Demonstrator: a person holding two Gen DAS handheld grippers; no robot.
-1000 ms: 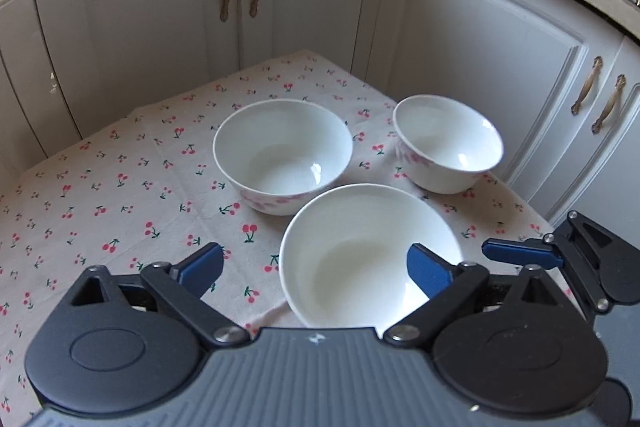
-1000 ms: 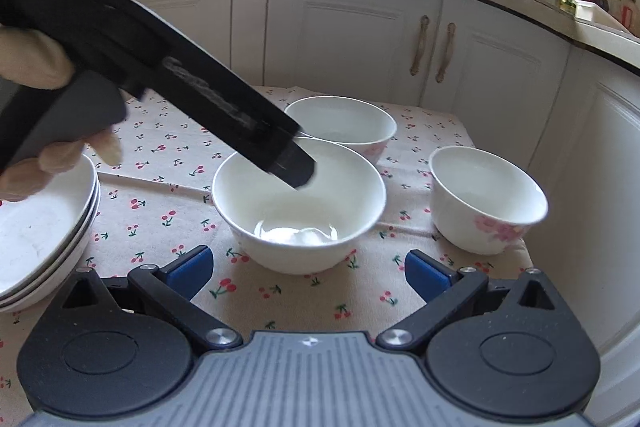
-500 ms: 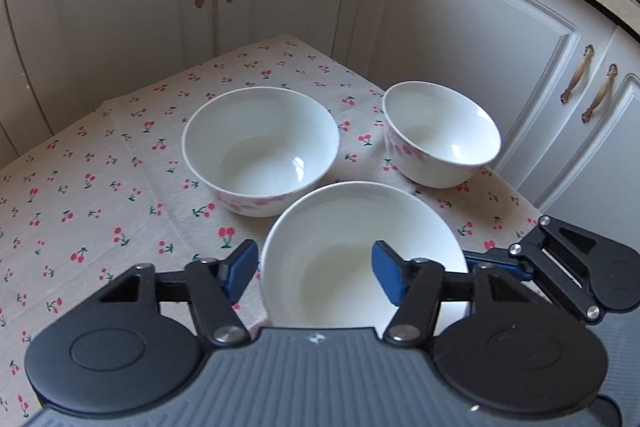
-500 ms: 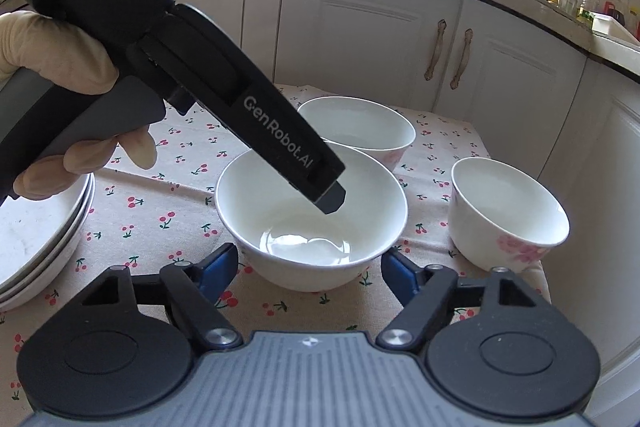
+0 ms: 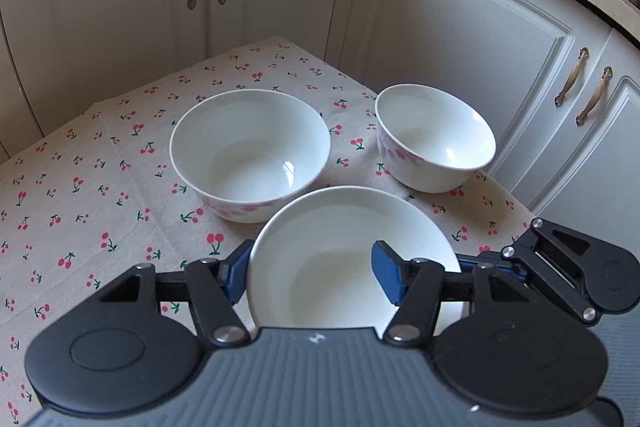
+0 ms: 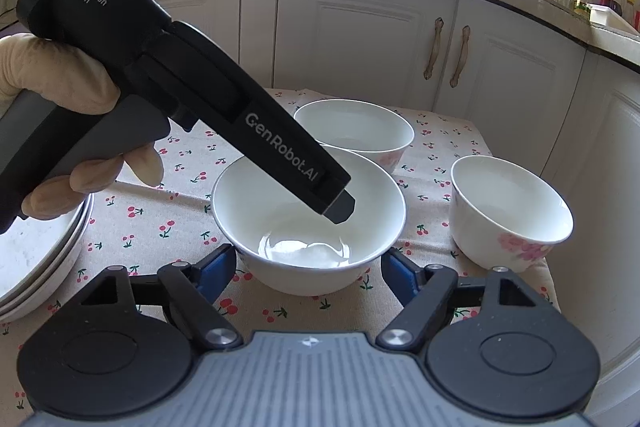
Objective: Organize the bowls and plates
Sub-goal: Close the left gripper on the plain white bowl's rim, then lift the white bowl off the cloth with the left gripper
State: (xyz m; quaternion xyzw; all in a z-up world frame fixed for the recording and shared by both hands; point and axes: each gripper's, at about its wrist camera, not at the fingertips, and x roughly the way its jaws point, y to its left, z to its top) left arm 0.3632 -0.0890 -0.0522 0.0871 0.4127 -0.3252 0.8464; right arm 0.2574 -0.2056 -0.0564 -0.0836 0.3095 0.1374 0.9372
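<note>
The left gripper [image 5: 311,275] is clamped on the near bowl [image 5: 352,223]. One blue pad lies against the outside of the bowl's left wall and the other sits inside the basin, so the rim is pinched between them. A gloved left hand [image 6: 60,87] holds this tool from above and to the side.

The right gripper [image 6: 309,273] comes in low at the same bowl. Its jaws have just been closing in from wide and then eased back a touch. The bowl stands between them, with a pad against its lower wall on either side, so it appears to be grasped from both tools at once.

The near bowl stands on the cherry-print tablecloth [image 5: 100,187], at the front of the group. The far bowl [image 5: 250,151] is just behind it, their walls nearly touching, and the small bowl [image 5: 434,137] stands apart to the right, near the table's edge. A stack of plates [image 6: 36,259] rests at the left of the cloth, with white cabinets [image 5: 440,47] beyond.

The step in hand looks like securing the near bowl before it is moved, probably to nest it with another bowl. The next move calls for a level, straight lift that clears the far bowl's rim without knocking it. Both grips need to rise together so that the smooth wall does not slip.
</note>
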